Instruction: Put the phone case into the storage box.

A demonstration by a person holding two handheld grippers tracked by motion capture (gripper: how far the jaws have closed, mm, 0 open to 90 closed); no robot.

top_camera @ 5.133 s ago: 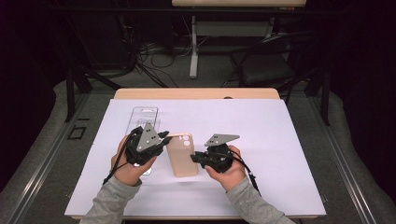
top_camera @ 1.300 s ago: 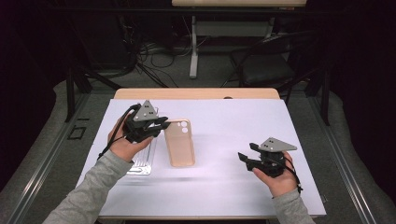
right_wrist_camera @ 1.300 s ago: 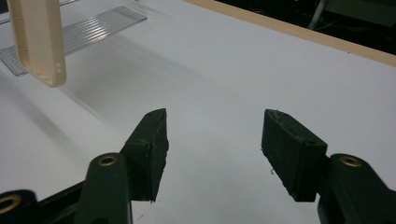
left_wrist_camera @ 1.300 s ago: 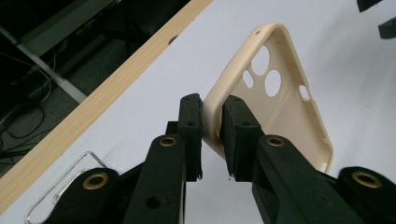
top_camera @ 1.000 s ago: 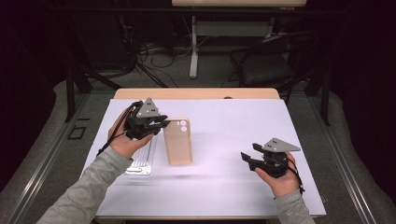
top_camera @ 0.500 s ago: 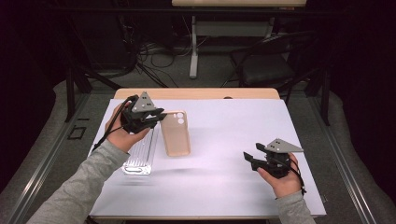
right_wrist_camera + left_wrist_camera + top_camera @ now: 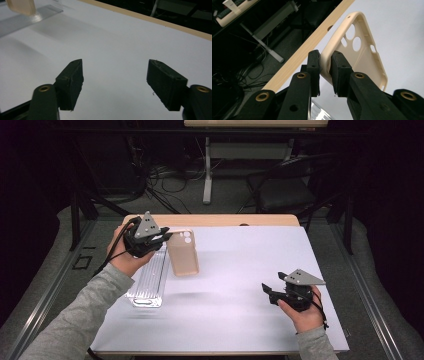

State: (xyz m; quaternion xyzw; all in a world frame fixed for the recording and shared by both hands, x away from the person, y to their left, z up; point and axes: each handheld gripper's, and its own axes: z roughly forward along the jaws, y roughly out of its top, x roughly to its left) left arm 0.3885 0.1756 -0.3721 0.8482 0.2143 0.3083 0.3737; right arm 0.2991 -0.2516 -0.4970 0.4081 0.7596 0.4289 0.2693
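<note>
A beige phone case [image 7: 182,253] with round camera holes hangs above the table at the back left. My left gripper [image 7: 165,238] is shut on its side rim, seen close in the left gripper view as the case [image 7: 359,50] pinched between the two jaws of the gripper [image 7: 325,72]. Under the case lies a clear plastic package [image 7: 149,279] flat on the table. My right gripper [image 7: 266,291] stands open over the front right of the table, nothing between its fingers [image 7: 71,82]. In the right gripper view the case [image 7: 21,6] and package [image 7: 30,17] show at the top left.
The white table top [image 7: 240,270] has a wooden strip [image 7: 220,220] along its far edge. Beyond it are a dark floor, cables and a chair [image 7: 285,190].
My left gripper has carried the phone case up and toward the table's back left, off the clear package. My right gripper has stayed open at the front right.
</note>
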